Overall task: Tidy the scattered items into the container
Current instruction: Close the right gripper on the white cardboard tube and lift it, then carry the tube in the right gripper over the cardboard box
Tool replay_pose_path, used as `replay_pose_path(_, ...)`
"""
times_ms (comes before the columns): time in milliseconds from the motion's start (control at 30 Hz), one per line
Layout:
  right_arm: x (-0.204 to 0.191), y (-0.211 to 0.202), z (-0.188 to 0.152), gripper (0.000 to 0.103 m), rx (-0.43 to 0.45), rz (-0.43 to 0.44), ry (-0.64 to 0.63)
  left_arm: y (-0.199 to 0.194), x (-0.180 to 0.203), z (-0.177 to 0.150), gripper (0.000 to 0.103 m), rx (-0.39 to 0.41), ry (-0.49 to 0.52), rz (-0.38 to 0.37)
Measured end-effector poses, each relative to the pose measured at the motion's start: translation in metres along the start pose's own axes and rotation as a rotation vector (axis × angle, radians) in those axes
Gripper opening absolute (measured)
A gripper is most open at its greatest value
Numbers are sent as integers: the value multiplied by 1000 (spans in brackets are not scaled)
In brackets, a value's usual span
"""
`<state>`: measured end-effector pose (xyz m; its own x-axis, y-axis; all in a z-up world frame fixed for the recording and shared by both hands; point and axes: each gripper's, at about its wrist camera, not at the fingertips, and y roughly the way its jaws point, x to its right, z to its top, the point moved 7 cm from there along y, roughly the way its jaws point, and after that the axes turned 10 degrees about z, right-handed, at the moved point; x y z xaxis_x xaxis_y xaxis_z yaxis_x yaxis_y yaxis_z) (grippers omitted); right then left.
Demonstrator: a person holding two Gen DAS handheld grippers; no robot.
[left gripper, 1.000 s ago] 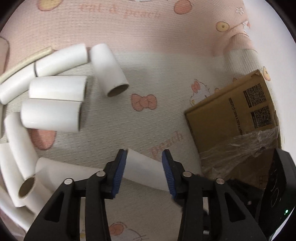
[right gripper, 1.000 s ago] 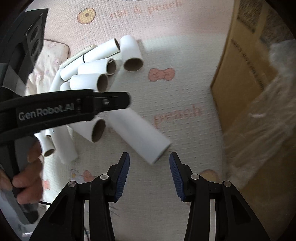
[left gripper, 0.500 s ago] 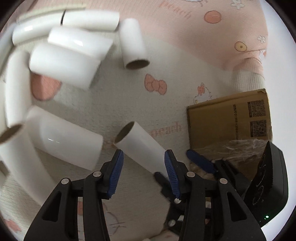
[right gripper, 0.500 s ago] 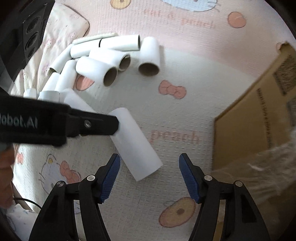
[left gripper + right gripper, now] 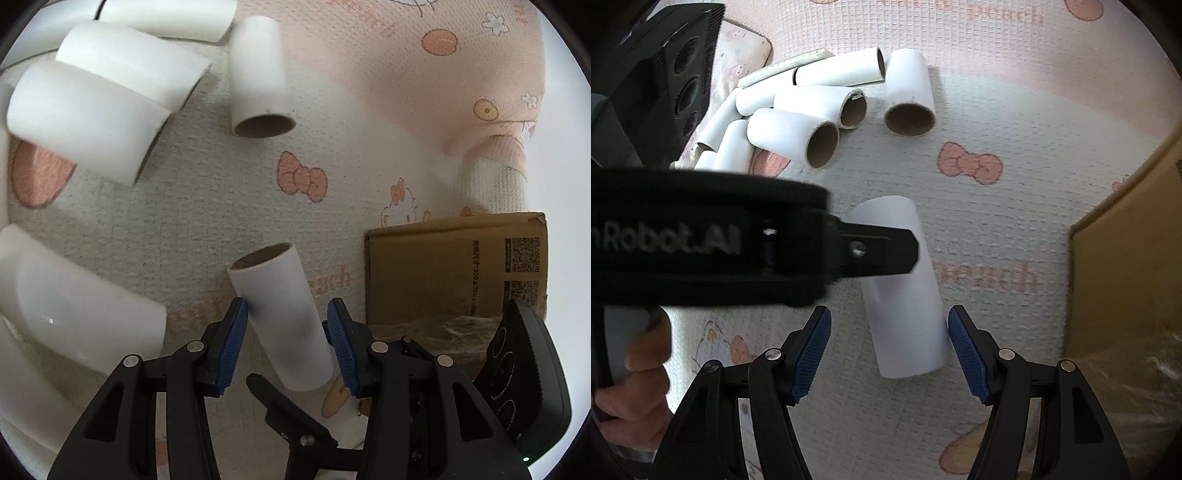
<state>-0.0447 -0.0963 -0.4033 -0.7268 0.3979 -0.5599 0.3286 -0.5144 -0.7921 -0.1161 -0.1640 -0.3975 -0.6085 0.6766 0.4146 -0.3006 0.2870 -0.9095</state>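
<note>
My left gripper (image 5: 286, 341) is shut on a white cardboard tube (image 5: 280, 317) and holds it above the mat, open end pointing away. The same tube (image 5: 905, 295) shows in the right wrist view, with the left gripper's black finger across it. My right gripper (image 5: 890, 349) is open, its blue pads either side of the tube's near end, not touching it. The brown cardboard box (image 5: 454, 273) stands at the right, also in the right wrist view (image 5: 1126, 266).
Several more white tubes (image 5: 812, 110) lie in a heap at the far left on the pink and cream patterned mat (image 5: 997, 110). One tube (image 5: 258, 77) lies apart with its open end toward me. Crinkled plastic film (image 5: 1126, 387) lines the box.
My left gripper has turned with the tube, which now points away along the fingers. My right gripper has opened wider and moved up around the tube's near end.
</note>
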Motion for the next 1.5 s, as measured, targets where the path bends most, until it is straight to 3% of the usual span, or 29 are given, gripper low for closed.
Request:
replay_pose_path(333, 14, 8, 4, 41, -7, 49, 130, 8, -5, 5, 38, -15, -47, -14)
replay_pose_path(633, 7, 1, -4, 41, 8, 77, 163, -9, 3, -2, 38, 18, 14, 21)
replay_pose_path(867, -16, -51, -5, 41, 100, 56, 114, -63, 35, -9, 39, 88, 89, -1)
replay_pose_path(1133, -15, -137, 16, 41, 232, 12, 73, -127, 109, -12, 39, 195, 248, -24)
replay_pose_path(1500, 12, -233, 24, 41, 379, -77, 36, -156, 212, -20, 39, 247, 400, -80)
